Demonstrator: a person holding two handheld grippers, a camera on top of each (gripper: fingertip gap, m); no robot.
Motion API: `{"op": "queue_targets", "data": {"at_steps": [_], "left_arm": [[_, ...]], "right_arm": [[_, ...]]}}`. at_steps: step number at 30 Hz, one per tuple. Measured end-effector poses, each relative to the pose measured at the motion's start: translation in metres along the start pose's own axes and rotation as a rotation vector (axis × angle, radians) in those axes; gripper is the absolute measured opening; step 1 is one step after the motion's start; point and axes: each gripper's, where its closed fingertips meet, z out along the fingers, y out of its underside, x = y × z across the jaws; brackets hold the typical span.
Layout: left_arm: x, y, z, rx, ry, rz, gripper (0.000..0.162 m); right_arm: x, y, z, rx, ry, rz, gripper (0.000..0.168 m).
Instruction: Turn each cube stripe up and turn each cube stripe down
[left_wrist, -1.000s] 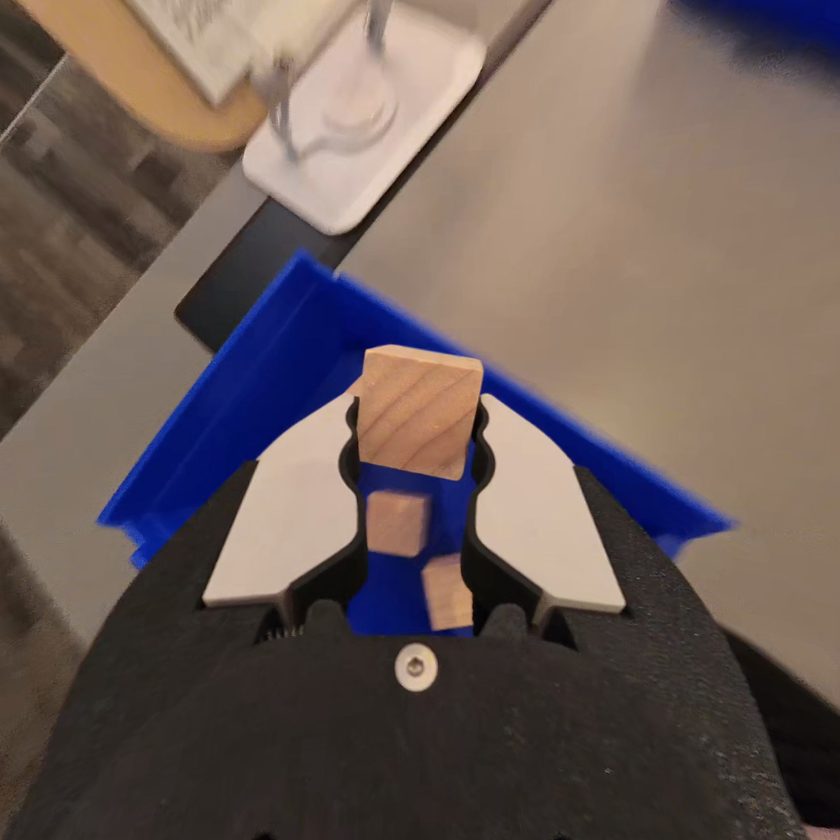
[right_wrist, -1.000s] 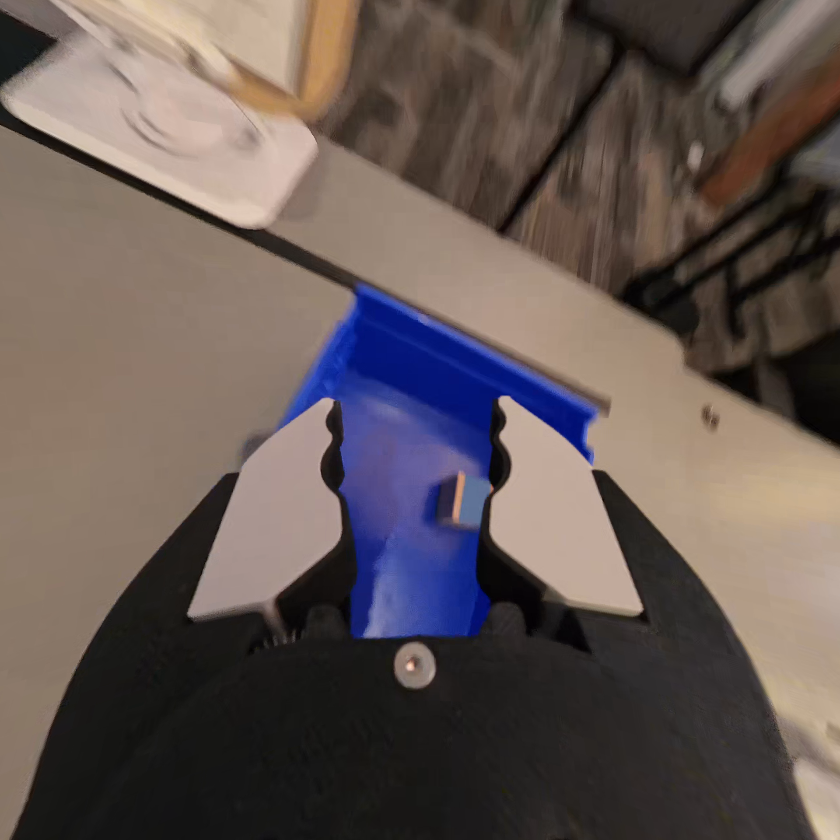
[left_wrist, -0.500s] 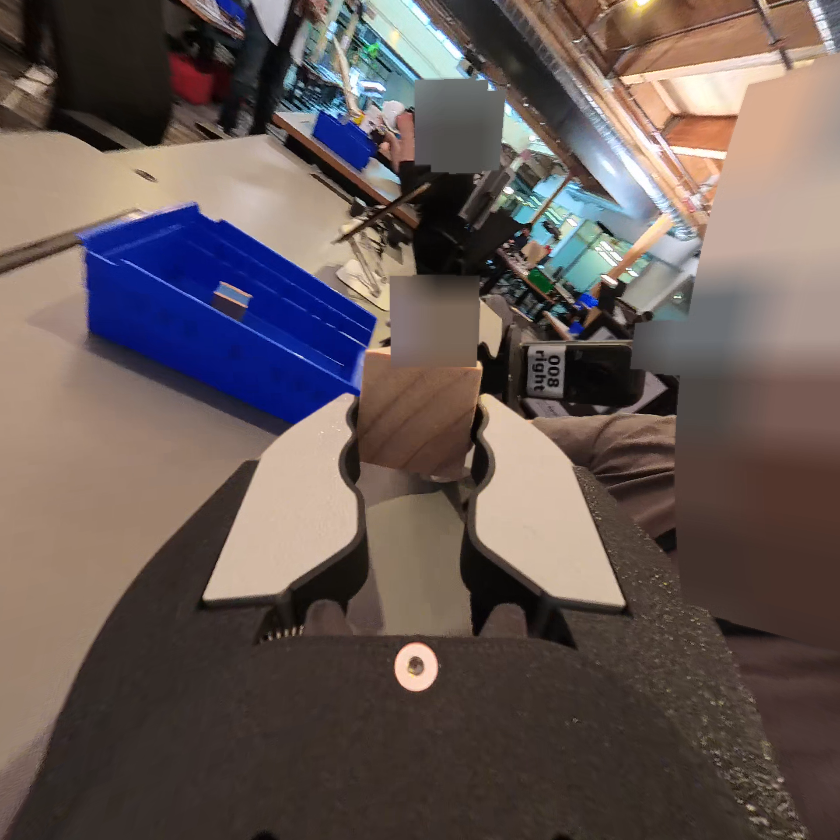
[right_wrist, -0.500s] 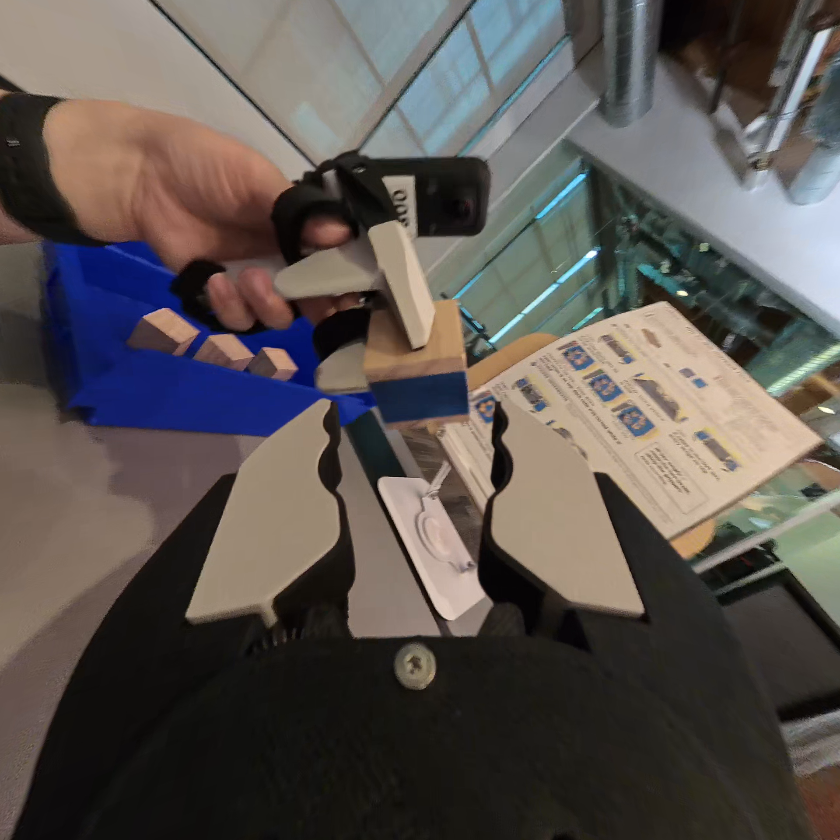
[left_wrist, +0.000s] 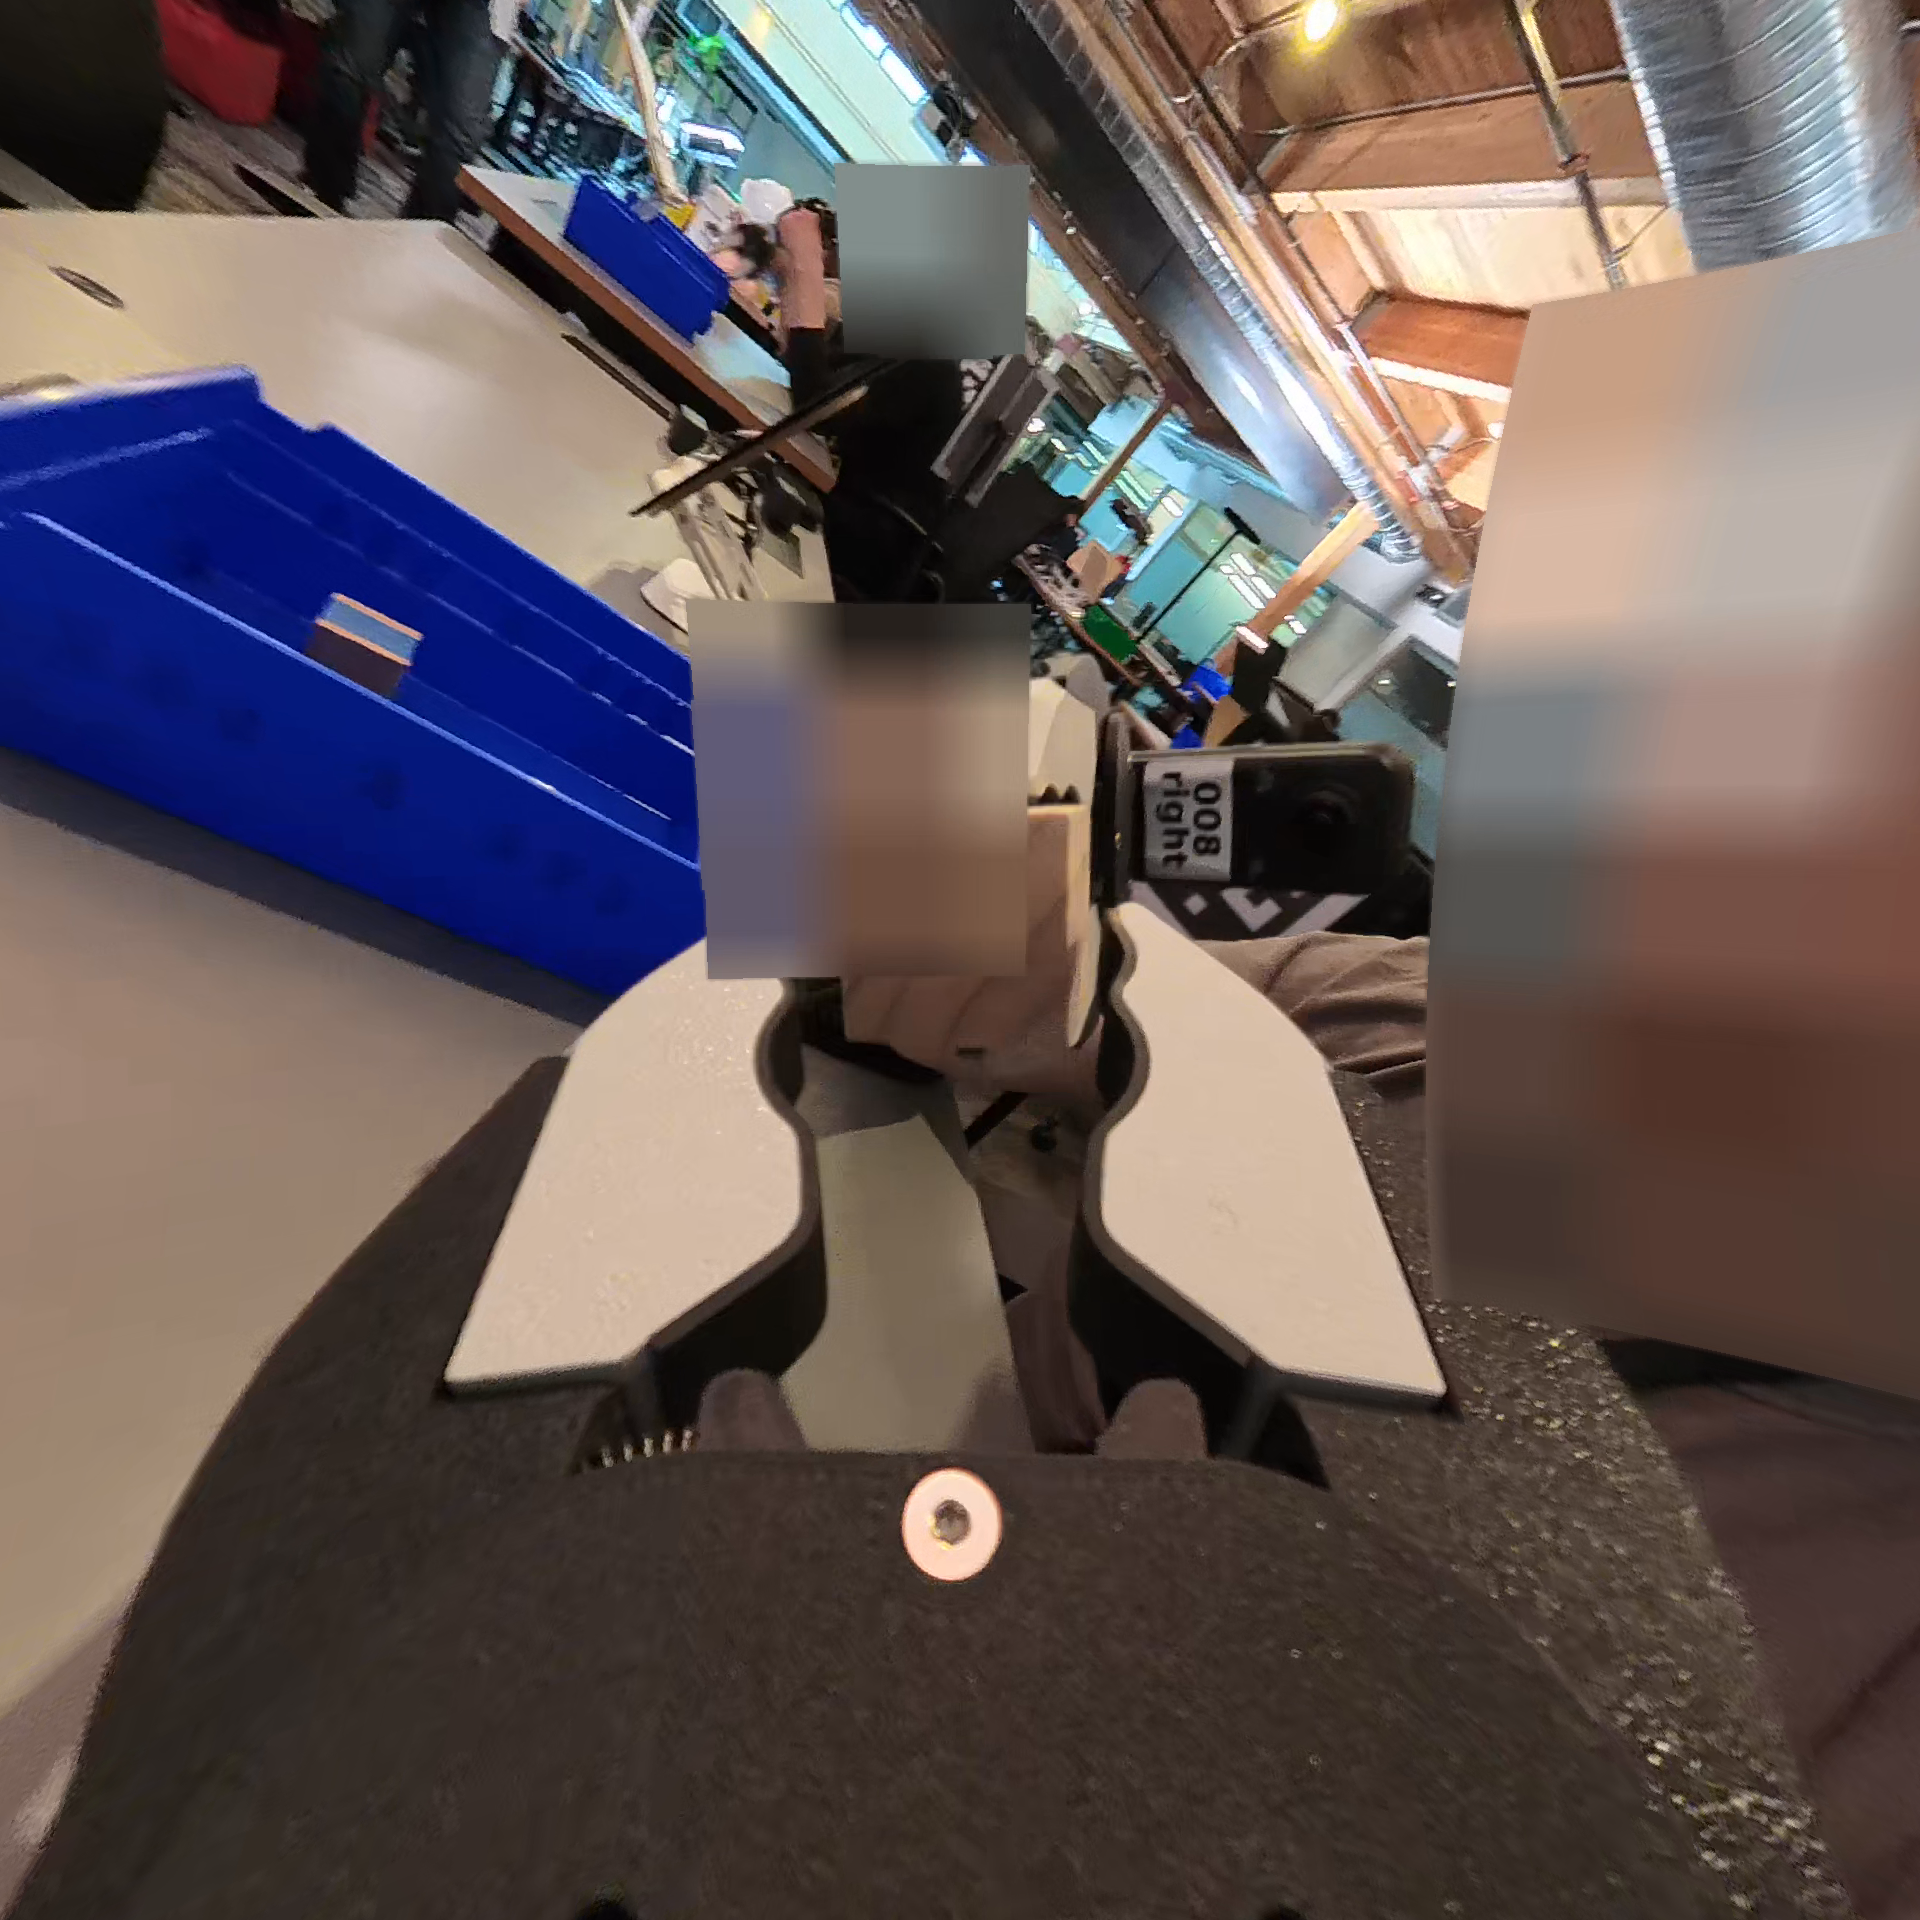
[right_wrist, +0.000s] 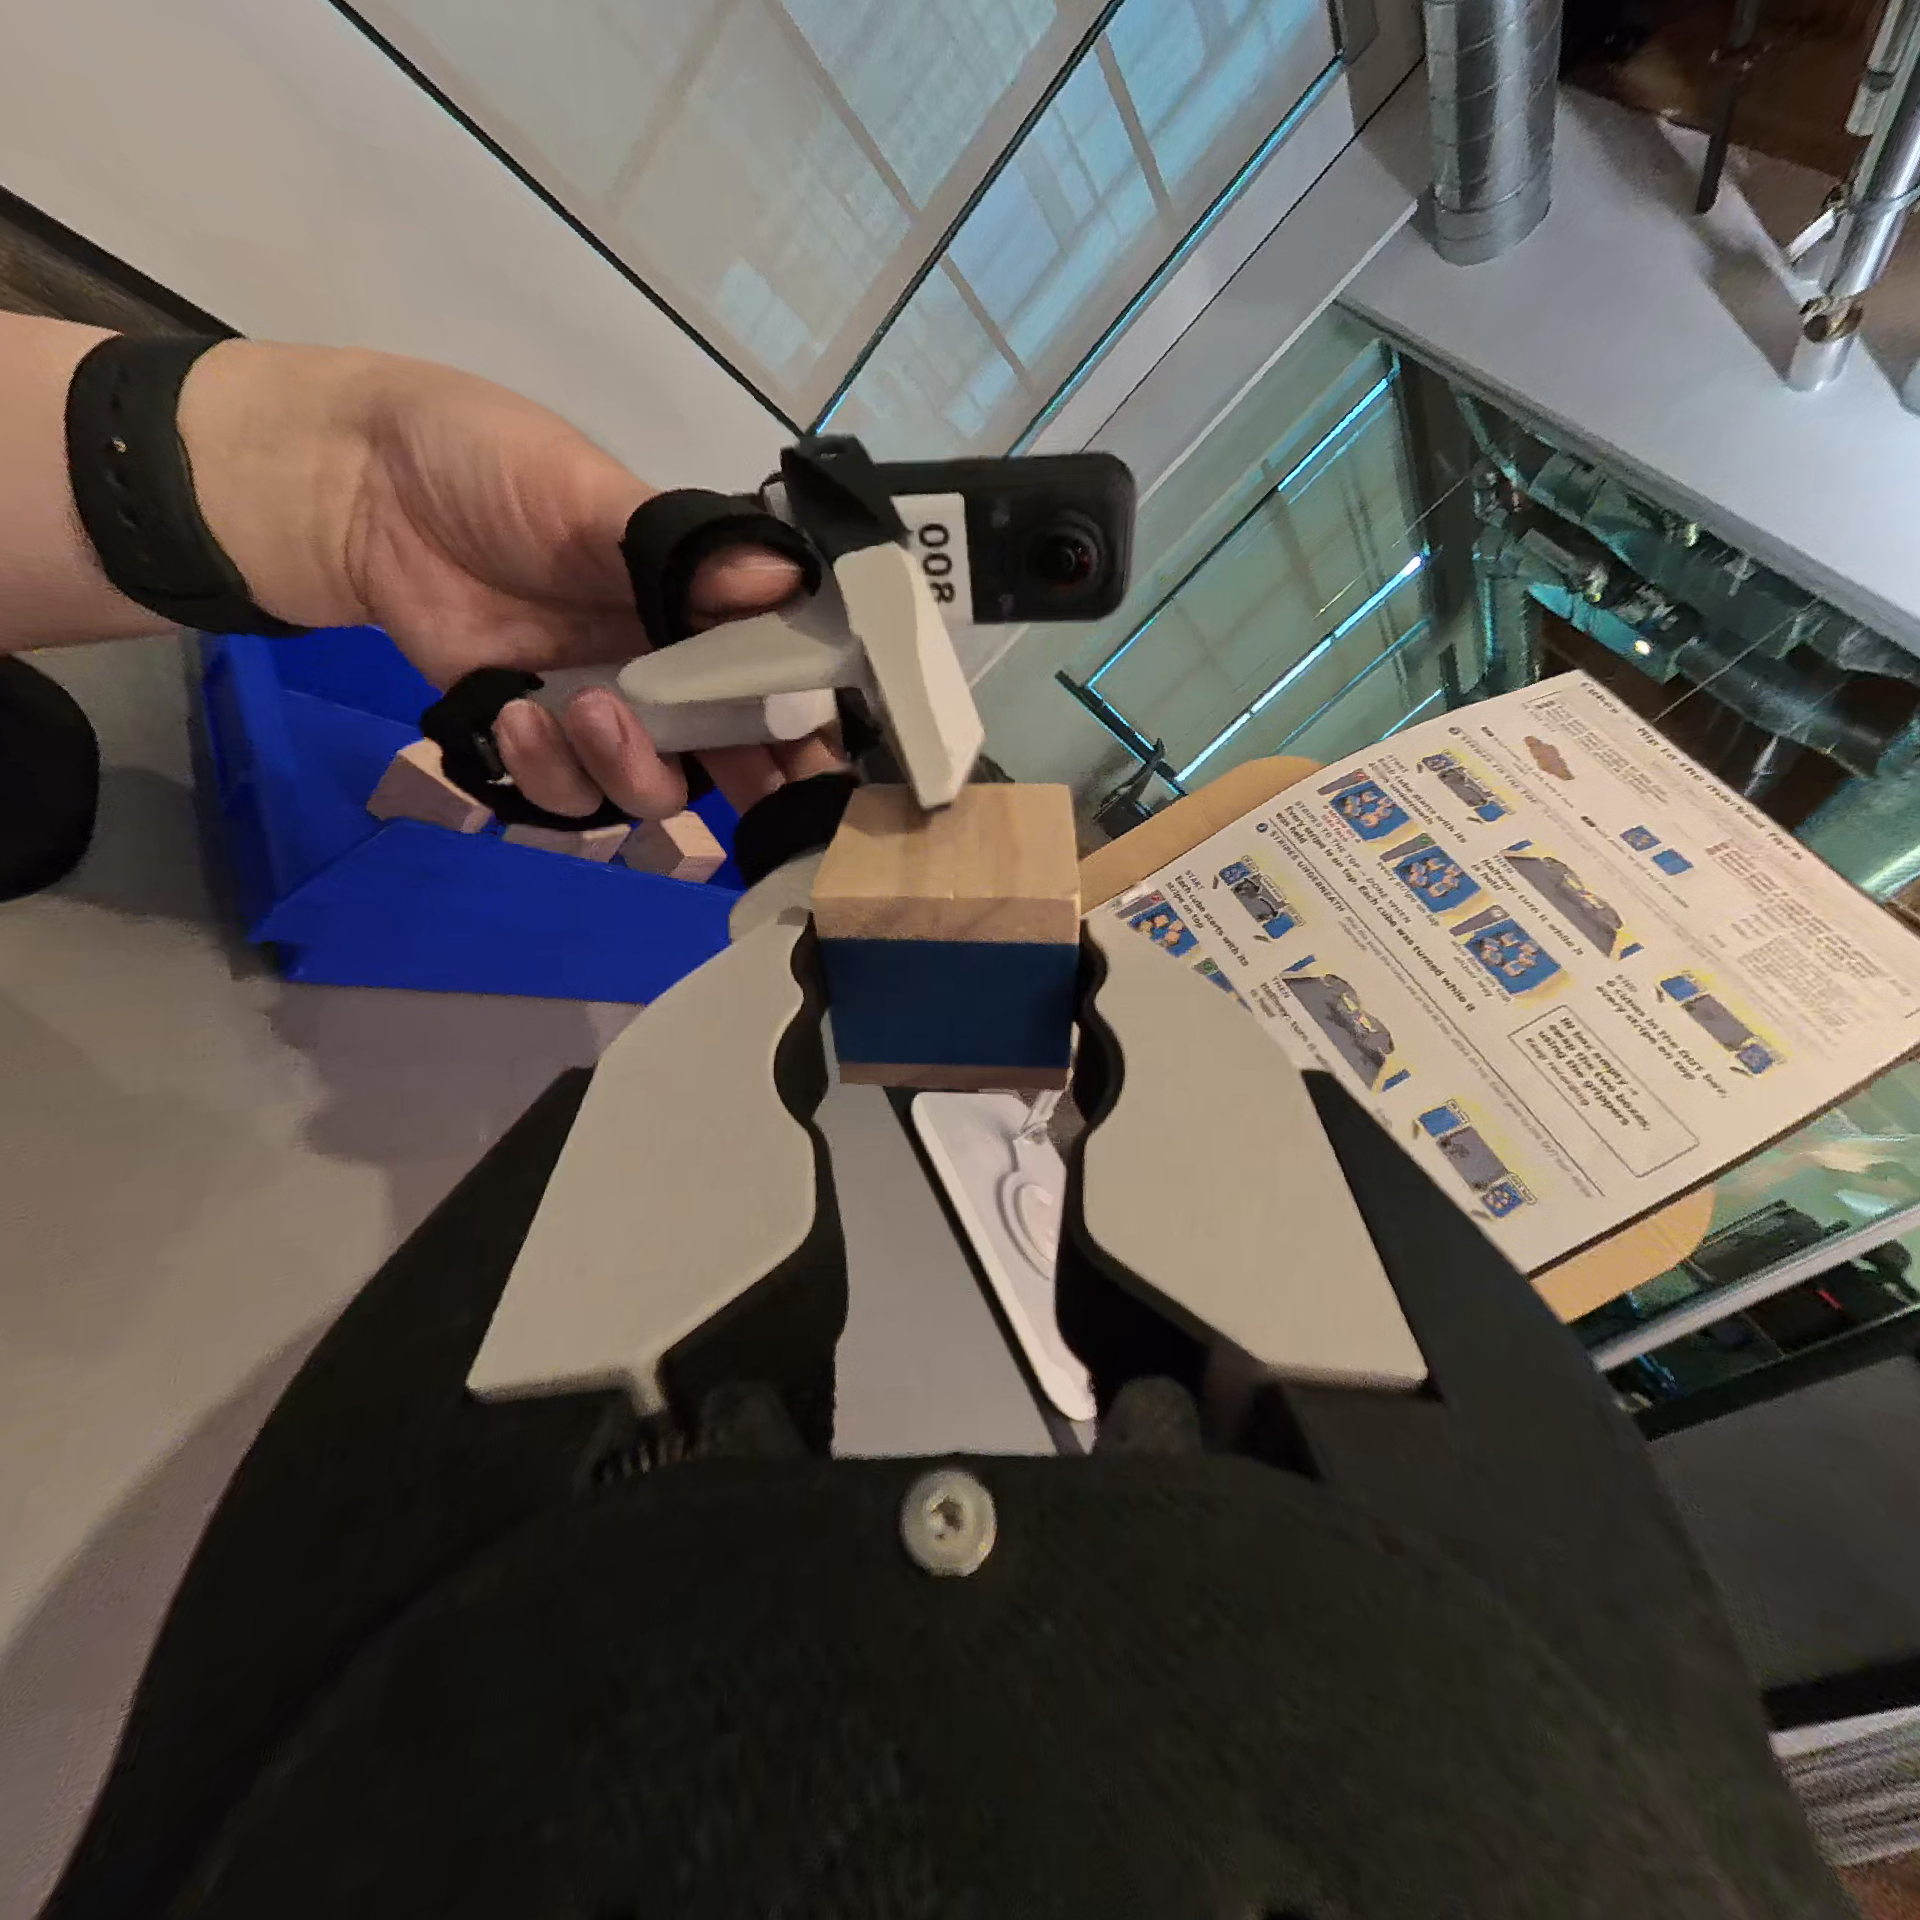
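Right tool (right_wrist: 945, 1023) flanking smooth blue-striped wooden cube (right_wrist: 948, 935), left tool (right_wrist: 862, 821) pinching it

Grey table (left_wrist: 260, 1091) under 2 blue bins (left_wrist: 343, 790) (right_wrist: 499, 914) and white stand base (right_wrist: 997, 1195)

Striped cube (right_wrist: 951, 940) fills the gap between right gripper (right_wrist: 948, 1013) fingertips. Left gripper (right_wrist: 914, 800) blocks access above; grey tabletop (right_wrist: 208, 1143) lies bare below
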Motion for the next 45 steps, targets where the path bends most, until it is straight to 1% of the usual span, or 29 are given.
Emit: {"op": "queue_targets", "data": {"at_steps": [1, 4, 6, 8, 10, 11, 13, 15, 17, 20, 24, 29, 31, 32, 34, 37, 39, 41, 44, 45], "left_arm": [[-0.001, -0.002, -0.004, 0.001, -0.026, 0.015, 0.056], [-0.003, -0.01, -0.024, 0.023, -0.115, 0.067, 0.056], [0.0, -0.02, -0.04, 0.067, -0.156, 0.095, 0.054], [0.003, -0.028, -0.058, 0.1, -0.213, 0.123, 0.052], [0.002, -0.033, -0.078, 0.12, -0.311, 0.155, 0.05], [0.0, -0.036, -0.088, 0.132, -0.372, 0.173, 0.05], [-0.002, -0.041, -0.11, 0.161, -0.488, 0.202, 0.049], [0.0, -0.045, -0.128, 0.189, -0.569, 0.226, 0.049], [0.007, -0.047, -0.139, 0.213, -0.589, 0.242, 0.048], [0.013, -0.047, -0.149, 0.225, -0.606, 0.251, 0.048], [0.017, -0.048, -0.152, 0.229, -0.614, 0.262, 0.047], [0.015, -0.043, -0.144, 0.181, -0.611, 0.261, 0.047], [0.014, -0.041, -0.14, 0.16, -0.613, 0.268, 0.047], [0.015, -0.04, -0.138, 0.154, -0.614, 0.272, 0.047], [0.015, -0.04, -0.137, 0.147, -0.62, 0.279, 0.047], [0.013, -0.04, -0.146, 0.146, -0.66, 0.283, 0.048], [0.003, -0.038, -0.16, 0.138, -0.734, 0.27, 0.048], [-0.015, -0.031, -0.18, 0.086, -0.858, 0.26, 0.048], [-0.051, -0.011, -0.222, -0.07, -1.089, 0.248, 0.047], [-0.062, -0.004, -0.237, -0.133, -1.162, 0.255, 0.044]], "right_arm": [[0.005, 0.0, -0.002, -0.005, 0.004, 0.007, 0.045], [0.035, 0.003, -0.015, -0.047, 0.056, 0.031, 0.046], [0.077, 0.02, -0.033, -0.143, 0.156, 0.087, 0.046], [0.121, 0.058, -0.059, -0.297, 0.256, 0.247, 0.045], [0.152, 0.118, -0.094, -0.522, 0.337, 0.478, 0.045], [0.154, 0.153, -0.112, -0.65, 0.339, 0.618, 0.045], [0.142, 0.22, -0.146, -0.883, 0.338, 0.885, 0.046], [0.119, 0.275, -0.168, -1.063, 0.294, 1.05, 0.046], [0.097, 0.313, -0.177, -1.18, 0.253, 1.149, 0.046], [0.077, 0.339, -0.175, -1.264, 0.222, 1.192, 0.046], [0.07, 0.353, -0.178, -1.348, 0.251, 1.169, 0.046], [0.066, 0.369, -0.185, -1.426, 0.301, 1.152, 0.046], [0.068, 0.372, -0.183, -1.415, 0.314, 1.144, 0.046], [0.068, 0.372, -0.182, -1.415, 0.309, 1.147, 0.047], [0.072, 0.366, -0.181, -1.395, 0.289, 1.157, 0.055], [0.101, 0.34, -0.181, -1.275, 0.348, 1.136, 0.06], [0.126, 0.315, -0.184, -1.171, 0.402, 1.092, 0.06], [0.145, 0.292, -0.189, -1.073, 0.445, 1.063, 0.06], [0.16, 0.267, -0.193, -0.98, 0.463, 1.037, 0.059], [0.161, 0.263, -0.193, -0.961, 0.456, 1.029, 0.059]]}}
